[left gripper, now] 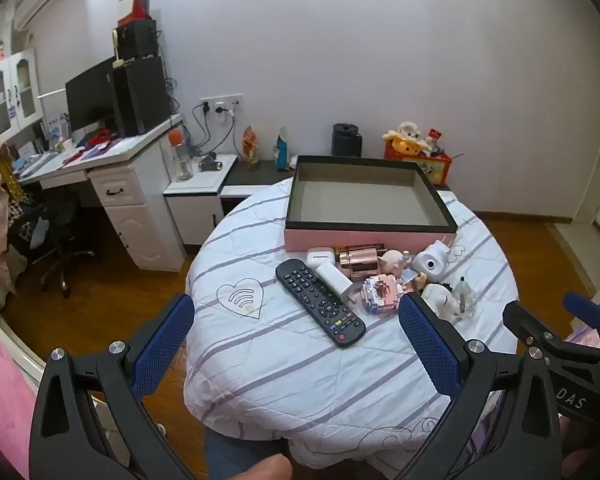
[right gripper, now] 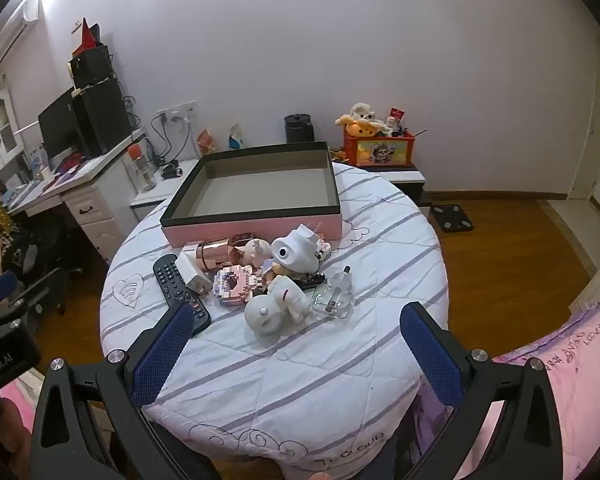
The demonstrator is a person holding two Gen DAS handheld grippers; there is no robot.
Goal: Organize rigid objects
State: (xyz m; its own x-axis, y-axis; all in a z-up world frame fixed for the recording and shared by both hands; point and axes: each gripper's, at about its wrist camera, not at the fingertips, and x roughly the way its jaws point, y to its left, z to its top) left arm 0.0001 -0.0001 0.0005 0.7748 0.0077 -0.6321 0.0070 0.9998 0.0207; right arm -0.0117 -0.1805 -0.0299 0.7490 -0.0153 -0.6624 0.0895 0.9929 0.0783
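Round quilt-covered desk (left gripper: pixel 260 360): pink box (left gripper: pixel 370 236) empty, clutter untouched. Both hand-held grippers, left (left gripper: pixel 296 344) and right (right gripper: pixel 296 350), gape empty. Start step; next, approach remote control (left gripper: pixel 320 302).

One pink box (right gripper: pixel 252 200) with a dark rim, lying open ahead of both tongs. One black remote control (left gripper: pixel 320 302), ahead of the left tongs, between its fingers. One white charger plug (left gripper: pixel 334 282), just beside the remote. One white earbud case (left gripper: pixel 319 257). One rose-gold cylinder (left gripper: pixel 358 266). One pink block-built model (right gripper: pixel 236 284). One pig figurine (right gripper: pixel 254 250). One white toy camera (right gripper: pixel 296 254). One white rounded figure (right gripper: pixel 276 306), nearest the right tongs. One clear glass bottle (right gripper: pixel 334 296), beside it. Smaller pieces within the cluster cannot be counted.
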